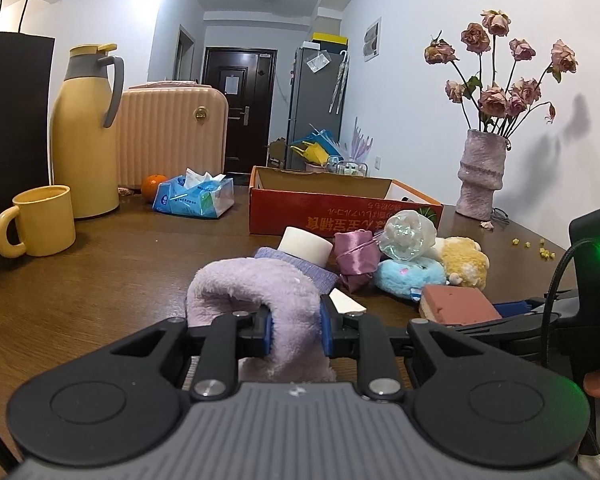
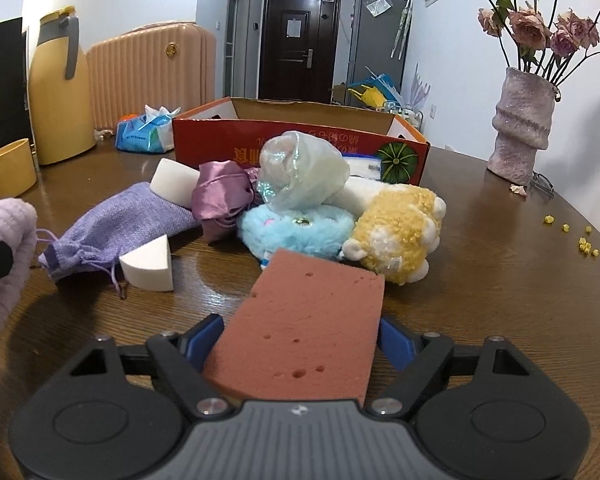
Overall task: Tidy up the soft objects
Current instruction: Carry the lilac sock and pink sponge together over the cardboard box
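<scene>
Now left tongs (image 1: 296,334) clamped on lilac fleece (image 1: 252,284); right tongs (image 2: 300,342) straddle pink sponge (image 2: 300,328), grip unconfirmed. Next: carry both into red box (image 2: 300,136).

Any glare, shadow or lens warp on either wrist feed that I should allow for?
Left wrist view: fisheye bends the walls; the vase throws a soft shadow on the wall; dark vignette in the corners. Right wrist view: window light sheens off the table near the box; the sponge stays sharp.
</scene>
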`<state>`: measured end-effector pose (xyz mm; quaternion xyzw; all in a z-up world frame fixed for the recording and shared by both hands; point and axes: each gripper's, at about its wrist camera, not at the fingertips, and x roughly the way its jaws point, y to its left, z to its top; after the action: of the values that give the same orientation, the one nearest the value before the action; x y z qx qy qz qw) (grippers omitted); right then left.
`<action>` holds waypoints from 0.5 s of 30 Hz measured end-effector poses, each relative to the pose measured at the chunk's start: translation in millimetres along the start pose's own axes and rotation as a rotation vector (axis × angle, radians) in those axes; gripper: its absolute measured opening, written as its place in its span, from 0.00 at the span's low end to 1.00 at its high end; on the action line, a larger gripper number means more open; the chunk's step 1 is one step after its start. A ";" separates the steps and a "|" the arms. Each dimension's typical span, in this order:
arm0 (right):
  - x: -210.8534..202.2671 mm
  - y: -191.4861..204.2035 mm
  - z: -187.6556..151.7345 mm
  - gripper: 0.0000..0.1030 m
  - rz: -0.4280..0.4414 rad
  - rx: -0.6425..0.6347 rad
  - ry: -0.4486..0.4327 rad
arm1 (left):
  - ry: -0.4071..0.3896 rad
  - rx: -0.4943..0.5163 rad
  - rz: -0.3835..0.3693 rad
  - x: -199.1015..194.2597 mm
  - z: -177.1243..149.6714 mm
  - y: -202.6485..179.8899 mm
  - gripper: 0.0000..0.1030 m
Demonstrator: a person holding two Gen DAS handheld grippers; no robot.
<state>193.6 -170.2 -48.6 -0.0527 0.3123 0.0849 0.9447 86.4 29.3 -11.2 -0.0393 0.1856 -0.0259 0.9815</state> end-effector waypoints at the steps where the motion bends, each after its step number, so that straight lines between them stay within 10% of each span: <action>1: -0.2 0.0 0.0 0.78 0.000 -0.001 -0.001 | 0.001 0.000 -0.001 0.5 0.0 0.3 0.22; 15: -13.1 -7.0 3.0 0.74 0.002 0.001 -0.060 | -0.001 0.016 -0.015 7.6 4.5 -4.6 0.22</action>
<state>186.3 -178.3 -38.0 -0.0492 0.2841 0.0874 0.9535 95.0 24.6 -9.3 -0.0328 0.1844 -0.0347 0.9817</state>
